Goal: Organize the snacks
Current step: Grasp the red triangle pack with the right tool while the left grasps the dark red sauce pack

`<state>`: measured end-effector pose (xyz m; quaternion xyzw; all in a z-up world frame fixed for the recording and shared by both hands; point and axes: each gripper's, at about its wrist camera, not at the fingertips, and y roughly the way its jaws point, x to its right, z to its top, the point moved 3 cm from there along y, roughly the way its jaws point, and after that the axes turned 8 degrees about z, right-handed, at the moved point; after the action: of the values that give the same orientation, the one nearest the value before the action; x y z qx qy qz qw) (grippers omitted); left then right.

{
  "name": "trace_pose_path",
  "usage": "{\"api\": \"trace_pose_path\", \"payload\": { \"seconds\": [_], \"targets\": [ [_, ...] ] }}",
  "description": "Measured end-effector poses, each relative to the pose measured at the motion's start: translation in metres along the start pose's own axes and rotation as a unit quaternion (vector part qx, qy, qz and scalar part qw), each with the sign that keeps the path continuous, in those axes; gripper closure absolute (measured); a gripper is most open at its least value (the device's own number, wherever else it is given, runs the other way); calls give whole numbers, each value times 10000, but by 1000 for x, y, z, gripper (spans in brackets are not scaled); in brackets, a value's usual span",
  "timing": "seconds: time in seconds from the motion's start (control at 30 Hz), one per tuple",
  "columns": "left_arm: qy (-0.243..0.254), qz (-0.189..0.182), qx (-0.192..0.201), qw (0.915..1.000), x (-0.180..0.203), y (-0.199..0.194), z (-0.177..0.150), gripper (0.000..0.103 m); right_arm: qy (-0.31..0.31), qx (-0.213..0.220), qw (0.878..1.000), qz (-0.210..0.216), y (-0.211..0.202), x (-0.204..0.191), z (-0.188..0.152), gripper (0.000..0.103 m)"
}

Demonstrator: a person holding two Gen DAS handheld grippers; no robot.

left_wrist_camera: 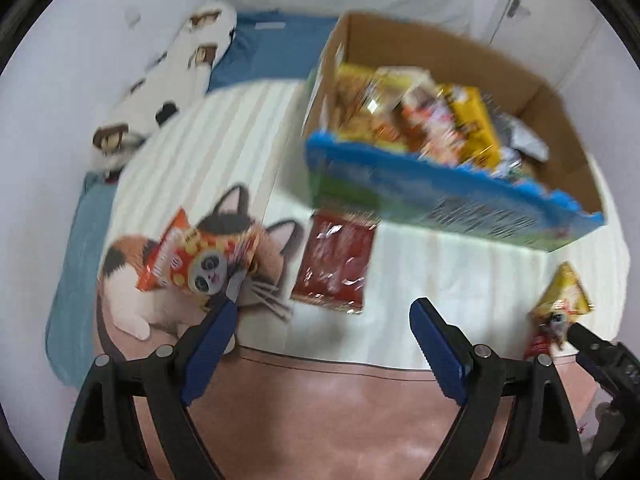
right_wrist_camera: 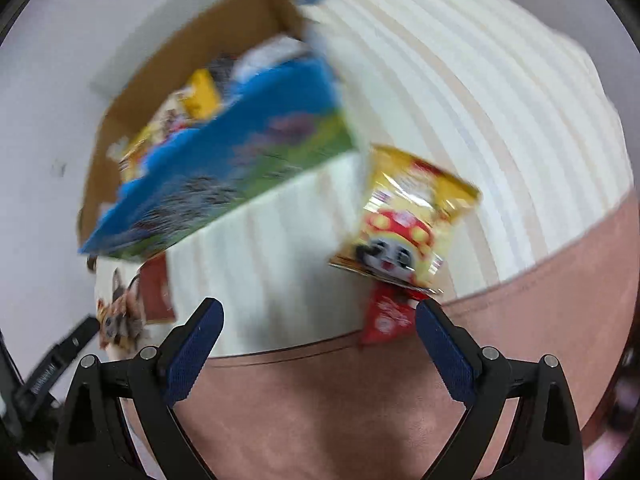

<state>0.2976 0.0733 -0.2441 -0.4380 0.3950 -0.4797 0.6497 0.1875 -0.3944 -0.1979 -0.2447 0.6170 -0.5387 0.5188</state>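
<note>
A cardboard box [left_wrist_camera: 448,60] with a blue and green printed side holds several snack packs; it also shows in the right wrist view [right_wrist_camera: 224,160]. My left gripper [left_wrist_camera: 324,312] is open and empty above the blanket. An orange raccoon snack bag [left_wrist_camera: 188,256] lies just past its left finger. A dark red pack [left_wrist_camera: 336,260] lies ahead of it. My right gripper [right_wrist_camera: 318,312] is open and empty. A yellow raccoon snack bag [right_wrist_camera: 404,220] and a red pack [right_wrist_camera: 386,316] lie by its right finger. The yellow bag also shows in the left wrist view [left_wrist_camera: 564,292].
The snacks lie on a cream striped blanket [left_wrist_camera: 224,136] with a cat print and a pink border [left_wrist_camera: 320,400]. A long cat pillow [left_wrist_camera: 168,76] and blue bedding [left_wrist_camera: 272,44] lie behind. White walls surround the bed.
</note>
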Motion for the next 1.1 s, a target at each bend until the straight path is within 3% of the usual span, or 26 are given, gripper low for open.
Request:
{"api": "trace_pose_path", "payload": {
  "seconds": [0.27, 0.37, 0.47, 0.5, 0.53, 0.67, 0.7, 0.73, 0.77, 0.93, 1.1],
  "targets": [
    [306, 84, -605, 9977, 21, 57, 9, 14, 983, -256, 9948, -77, 41, 53, -4, 5],
    [421, 117, -739, 9963, 31, 72, 12, 14, 1141, -238, 9930, -166, 50, 61, -7, 10],
    [532, 156, -862, 9947, 40, 88, 14, 14, 876, -167, 9950, -452, 52, 57, -9, 29],
    [578, 187, -881, 9943, 43, 92, 15, 14, 754, -162, 9956, -527, 53, 54, -10, 44],
    [633, 238, -901, 9936, 46, 98, 15, 14, 616, -182, 9961, -602, 54, 50, -11, 48],
    [680, 270, -811, 9940, 50, 108, 18, 18, 118, -297, 9972, -676, 61, 32, -23, 49],
    [664, 250, -748, 9947, 50, 106, 17, 24, 68, -324, 9973, -654, 62, 28, -27, 49],
    [664, 282, -681, 9951, 50, 104, 16, 44, 27, -364, 9974, -629, 64, 25, -30, 49],
    [672, 301, -642, 9952, 50, 102, 14, 49, -7, -399, 9974, -606, 67, 21, -34, 49],
    [582, 137, -769, 9952, 40, 92, -11, 49, -204, -679, 9967, -403, 78, 0, -52, 49],
    [489, -56, -1216, 9914, 30, 76, -69, 49, -795, -1192, 9890, -367, 96, -26, -77, 49]
  ]
}}
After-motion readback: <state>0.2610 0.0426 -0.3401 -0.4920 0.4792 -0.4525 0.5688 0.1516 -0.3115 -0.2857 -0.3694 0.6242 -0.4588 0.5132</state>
